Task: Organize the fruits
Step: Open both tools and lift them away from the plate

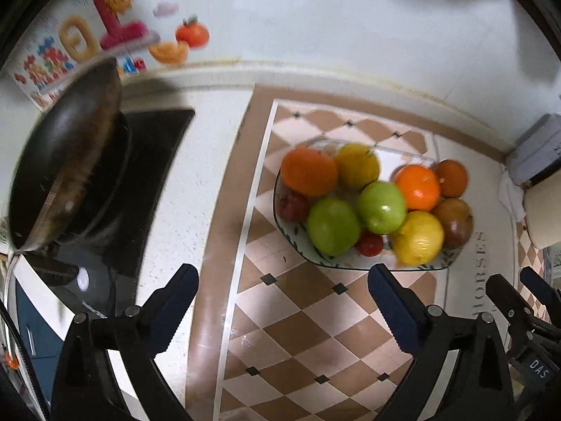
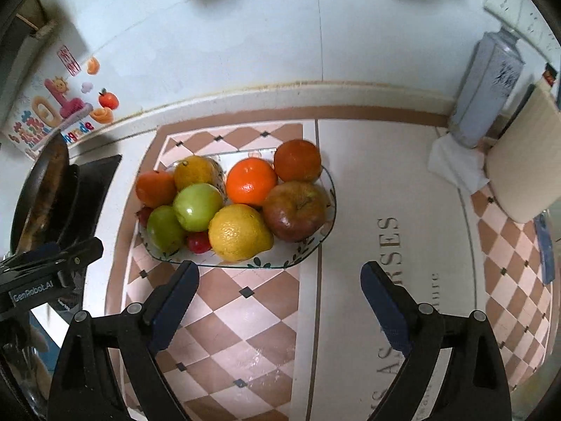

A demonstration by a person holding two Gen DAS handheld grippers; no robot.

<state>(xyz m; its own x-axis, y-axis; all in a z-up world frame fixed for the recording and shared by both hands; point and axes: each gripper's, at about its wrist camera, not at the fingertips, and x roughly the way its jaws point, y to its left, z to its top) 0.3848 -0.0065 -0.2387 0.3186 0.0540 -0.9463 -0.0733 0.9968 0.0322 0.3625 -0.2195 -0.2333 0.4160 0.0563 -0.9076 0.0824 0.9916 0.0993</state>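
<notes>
A glass dish with a leaf-pattern rim sits on the checkered counter mat and holds several fruits: oranges, green apples, a lemon, a red-brown apple and small red fruits. The dish also shows in the left wrist view, with a green apple and the lemon nearest. My left gripper is open and empty, just short of the dish's near rim. My right gripper is open and empty, at the dish's near edge.
A dark frying pan sits on a black stove at the left. A grey-blue carton, a white cloth and a cream board stand at the right. A white wall with stickers lies behind.
</notes>
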